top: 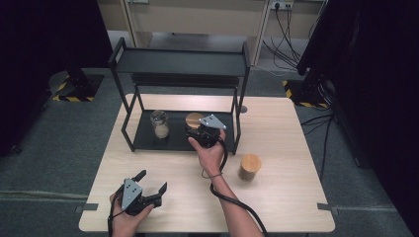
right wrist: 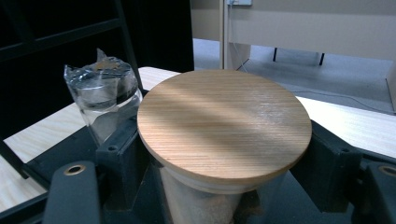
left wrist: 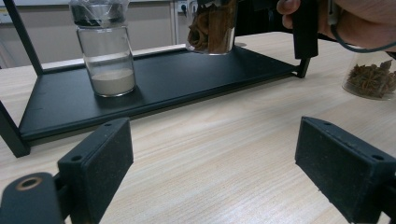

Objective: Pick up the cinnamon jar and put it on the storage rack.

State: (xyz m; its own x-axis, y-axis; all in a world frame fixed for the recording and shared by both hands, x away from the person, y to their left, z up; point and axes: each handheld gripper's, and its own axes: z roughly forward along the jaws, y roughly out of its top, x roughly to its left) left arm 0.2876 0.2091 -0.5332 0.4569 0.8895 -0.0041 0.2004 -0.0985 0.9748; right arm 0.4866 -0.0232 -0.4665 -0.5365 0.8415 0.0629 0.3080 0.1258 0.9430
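Over the rack's lower shelf [top: 148, 140], right gripper [top: 203, 132] fingers clamp an unlabelled wood-lidded jar [right wrist: 224, 121]; left gripper [top: 148, 190] fingers gape empty.

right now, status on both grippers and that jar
Right gripper shut on wood-lidded jar, just above black rack's lower shelf. Left gripper open, empty. Powder jar alongside, apart.

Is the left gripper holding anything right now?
No. In the left gripper view the left gripper stands open over bare table, with nothing between its jaws.
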